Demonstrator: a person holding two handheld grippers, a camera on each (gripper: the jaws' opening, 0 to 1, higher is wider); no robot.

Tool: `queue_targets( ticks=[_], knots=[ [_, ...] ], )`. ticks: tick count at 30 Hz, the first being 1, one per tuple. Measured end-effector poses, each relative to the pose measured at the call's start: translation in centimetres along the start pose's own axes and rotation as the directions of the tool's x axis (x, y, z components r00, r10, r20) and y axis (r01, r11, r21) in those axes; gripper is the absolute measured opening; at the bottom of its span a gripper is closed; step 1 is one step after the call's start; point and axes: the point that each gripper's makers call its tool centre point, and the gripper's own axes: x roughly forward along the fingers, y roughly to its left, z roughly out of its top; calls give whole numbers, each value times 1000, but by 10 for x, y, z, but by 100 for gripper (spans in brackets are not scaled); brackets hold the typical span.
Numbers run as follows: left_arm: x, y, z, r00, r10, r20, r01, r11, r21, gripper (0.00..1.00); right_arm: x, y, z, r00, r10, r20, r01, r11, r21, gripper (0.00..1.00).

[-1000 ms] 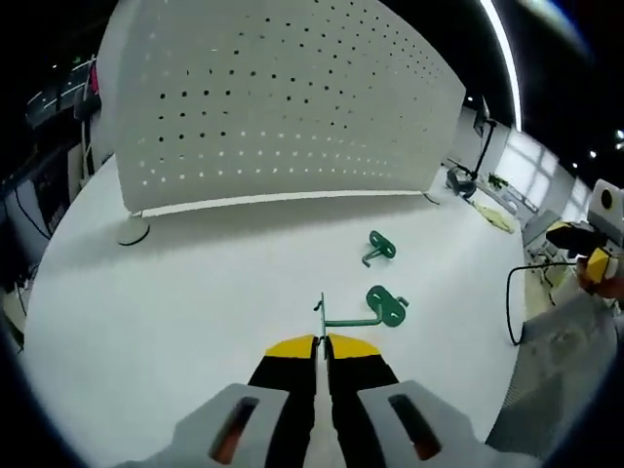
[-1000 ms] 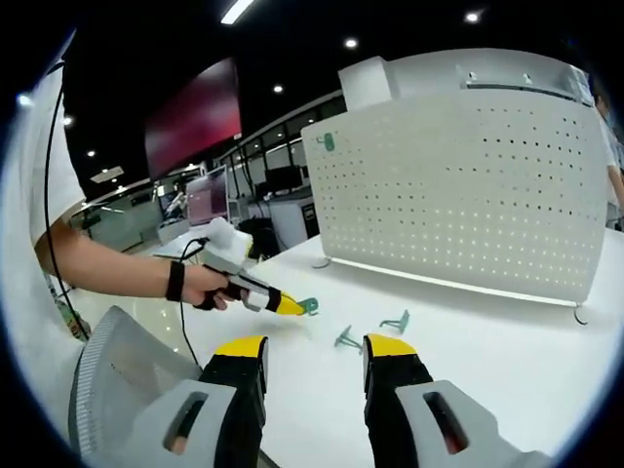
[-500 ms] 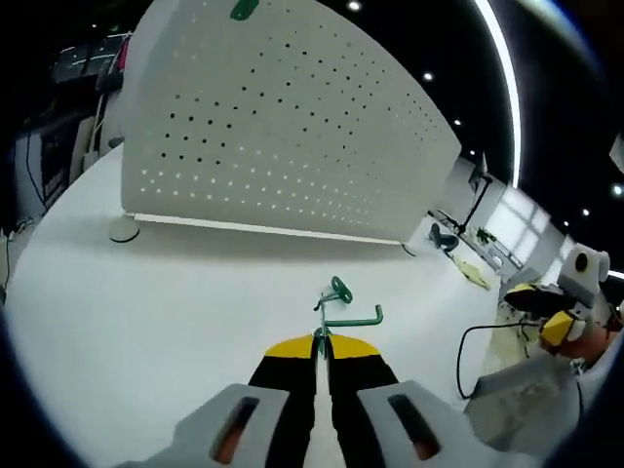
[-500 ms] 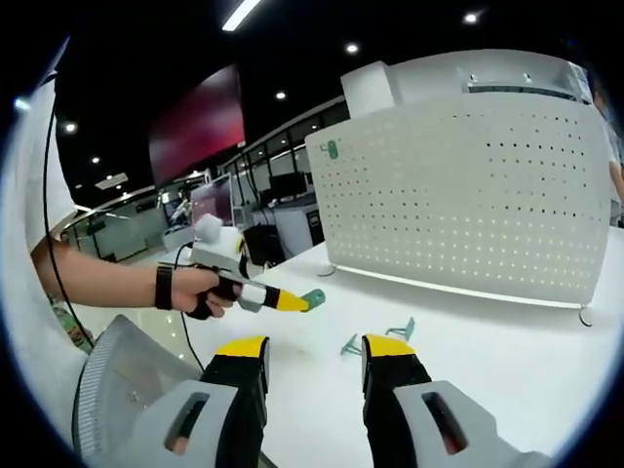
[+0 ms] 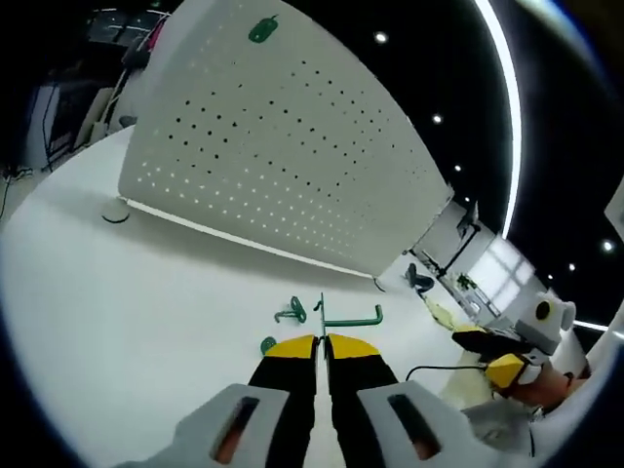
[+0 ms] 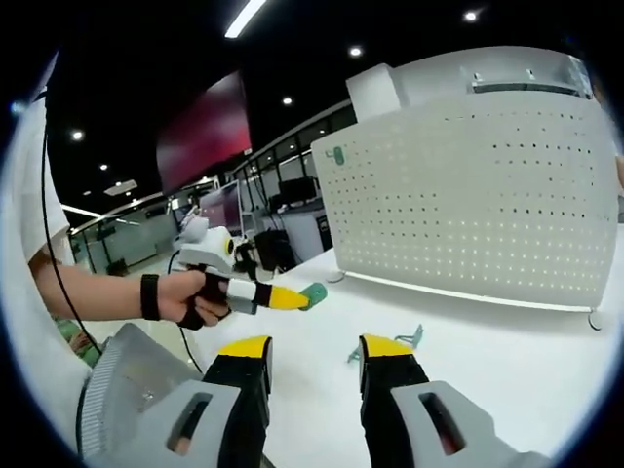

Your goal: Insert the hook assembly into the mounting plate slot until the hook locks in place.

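Note:
The white perforated mounting plate [image 5: 263, 166] stands upright on the white table [image 5: 117, 292]; it also shows in the right gripper view [image 6: 478, 205]. One green hook [image 5: 261, 29] hangs near its top corner [image 6: 336, 154]. My left gripper [image 5: 322, 341] is shut on a green hook assembly [image 5: 349, 318], held in the air in front of the plate. In the right gripper view the left gripper [image 6: 285, 297], in a person's hand, carries that hook [image 6: 313, 292]. My right gripper [image 6: 314, 347] is open with nothing between its jaws.
Two loose green hooks [image 5: 291, 312] [image 5: 267, 344] lie on the table below the held one; they show near my right jaw too [image 6: 414, 336] [image 6: 354, 353]. The right gripper [image 5: 502, 369] and a hand sit at the table's right edge. The plate's round foot [image 5: 114, 211] rests at far left.
The left gripper has lifted the hook assembly off the table and raised it, tilting up toward the plate. The right gripper has stayed open, almost still.

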Motion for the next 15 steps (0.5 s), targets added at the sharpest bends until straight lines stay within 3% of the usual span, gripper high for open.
queue_targets(
  ticks=[15],
  knots=[
    [-19,-30,6,995,-56,85,63,995,-79,3,6,1,10,997,63,33,-64,998,7,31]
  ],
)
